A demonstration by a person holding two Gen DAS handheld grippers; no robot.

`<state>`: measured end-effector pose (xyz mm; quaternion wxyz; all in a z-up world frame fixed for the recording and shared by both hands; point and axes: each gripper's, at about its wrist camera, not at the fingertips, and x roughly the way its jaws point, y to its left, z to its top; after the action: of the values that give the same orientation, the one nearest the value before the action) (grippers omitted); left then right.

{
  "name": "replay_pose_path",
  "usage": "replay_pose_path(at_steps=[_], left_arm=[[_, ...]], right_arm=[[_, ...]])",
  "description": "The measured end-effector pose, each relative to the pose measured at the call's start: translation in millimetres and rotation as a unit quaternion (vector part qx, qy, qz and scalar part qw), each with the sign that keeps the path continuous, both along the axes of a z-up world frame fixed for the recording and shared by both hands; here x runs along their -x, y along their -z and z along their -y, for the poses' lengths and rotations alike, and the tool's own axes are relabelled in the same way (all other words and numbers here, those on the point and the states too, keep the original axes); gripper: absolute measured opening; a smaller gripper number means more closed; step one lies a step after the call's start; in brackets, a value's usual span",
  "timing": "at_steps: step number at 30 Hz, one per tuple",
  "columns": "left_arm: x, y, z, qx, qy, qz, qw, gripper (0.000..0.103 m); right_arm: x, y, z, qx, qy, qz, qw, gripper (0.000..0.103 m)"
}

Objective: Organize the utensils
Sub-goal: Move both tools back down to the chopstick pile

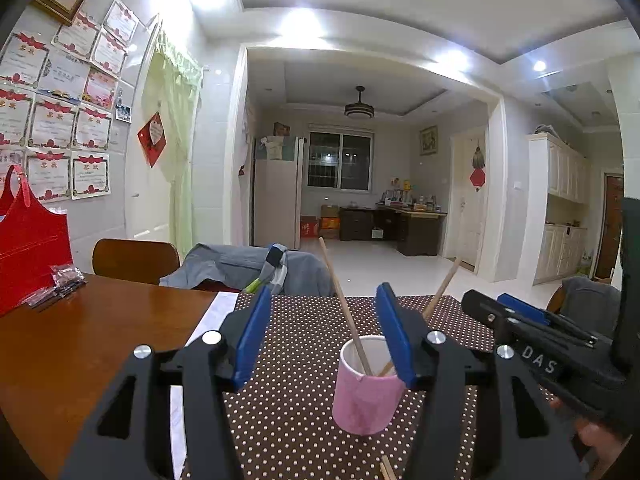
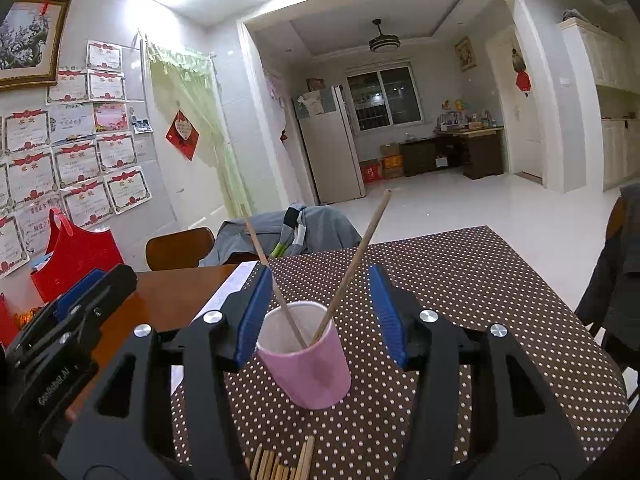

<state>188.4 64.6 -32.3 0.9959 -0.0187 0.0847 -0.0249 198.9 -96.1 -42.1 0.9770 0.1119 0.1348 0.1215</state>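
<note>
At the bottom edge of the right wrist view, a bundle of loose chopsticks [image 2: 280,462] is lying on the dotted tablecloth [image 2: 480,280], waiting to be sorted; about eight ends are showing, though the frame is cutting the rest off, so the full count cannot be told. In the left wrist view only a couple of those ends [image 1: 386,468] are peeking in at the bottom.

Just above, the right gripper [image 2: 320,316] is standing with its blue pads spread, pinching nothing, with the pink cup [image 2: 308,360] sitting in the gap, close to the left pad but apparently not pressed. The left gripper [image 1: 324,336] is likewise spread and empty, with the same cup [image 1: 366,388] lower centre in its view, partly behind its right-hand pad.

One cup is standing upright on the cloth, and two chopsticks are leaning inside it, crossing into a V: one [image 2: 272,276] tilting toward the upper left, the other [image 2: 356,260] toward the upper right.

So the job is looking only begun: two sticks are stowed, and the larger share is remaining on the cloth.

Farther back, two chairs are draped with grey clothing [image 2: 280,232], and a red bag [image 2: 76,256] is resting at the left on the wooden table [image 1: 80,340].
</note>
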Motion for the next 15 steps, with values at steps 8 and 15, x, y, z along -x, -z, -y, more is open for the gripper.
replay_pose_path(at_steps=[8, 15], left_arm=[[29.6, 0.3, 2.3, -0.015, 0.008, -0.017, 0.9997, 0.055], [31.3, 24.9, -4.7, 0.012, 0.055, -0.154, 0.9865, 0.055]], right_arm=[[35.1, 3.1, 5.6, 0.0, -0.004, -0.013, 1.0, 0.052], [54.8, 23.4, 10.1, 0.007, -0.021, -0.077, 0.997, 0.055]])
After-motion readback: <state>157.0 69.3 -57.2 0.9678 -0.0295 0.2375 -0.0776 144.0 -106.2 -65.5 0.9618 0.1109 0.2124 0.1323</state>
